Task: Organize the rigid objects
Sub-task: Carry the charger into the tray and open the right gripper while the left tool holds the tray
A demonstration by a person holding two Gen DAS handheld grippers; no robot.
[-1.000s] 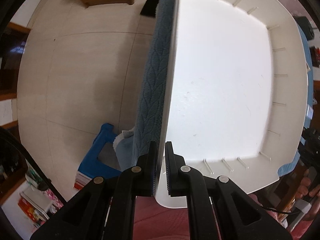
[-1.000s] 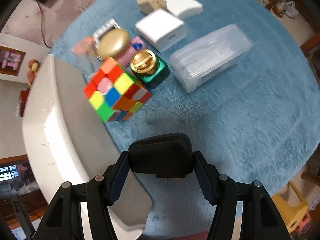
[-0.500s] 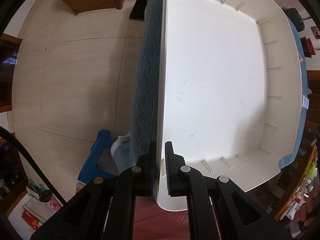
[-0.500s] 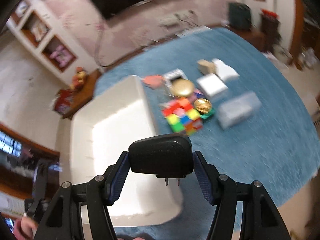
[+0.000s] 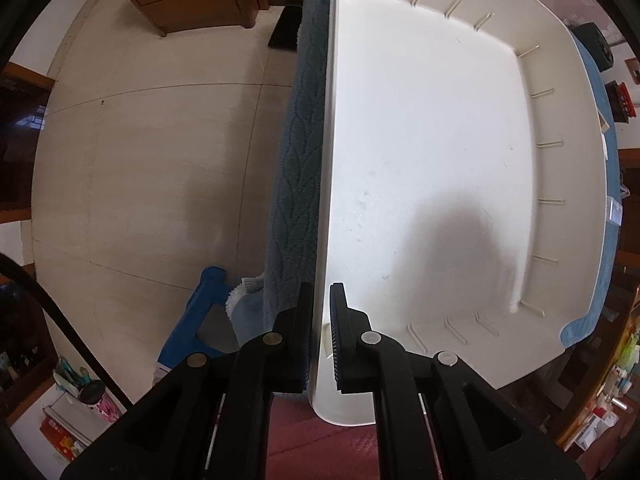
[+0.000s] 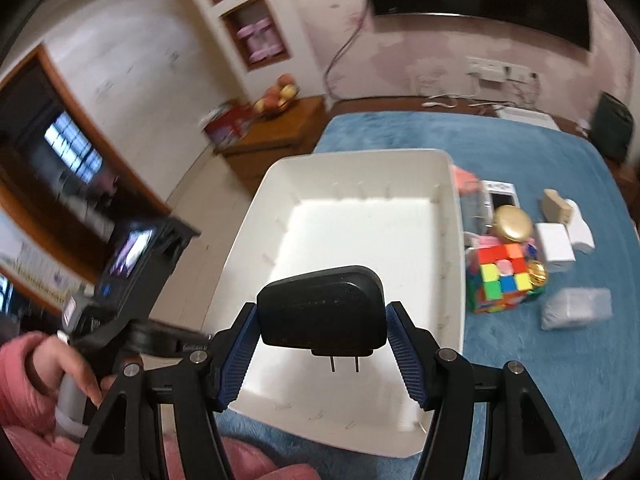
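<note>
white bin [image 6: 360,240] sitting on the blue blanket [image 6: 540,360], taken as the landmark here. left gripper [image 5: 321,320] pointing straight down, jaws pinched nearly closed on the bin's thin side wall, one finger outside against the blanket edge, the other inside. bin floor bare in the left wrist view, just a soft shadow spread across it near the inner finger.

right gripper [image 6: 322,344] hanging above the near end of the bin, jaws about half spread and clamped on a black power adapter [image 6: 322,312], blue pads pressing both its sides, two metal prongs poking toward the camera. adapter hovering over the bin's interior, clear of the floor.

off the bin's right side, on the blanket: rubik's cube [image 6: 500,280] just beside the wall, gold round case [image 6: 514,224] behind it, white box [image 6: 556,246] further out, clear plastic case [image 6: 576,308] nearer, somewhat blurred, so probably a lidded box. more small pieces bunched against the bin's far right corner, too smeared to name.

left of the bin, a hand [image 6: 76,364] in a pink sleeve gripping the other tool's handle. wooden side table with fruit [image 6: 276,96] beyond the bin's far end.
</note>
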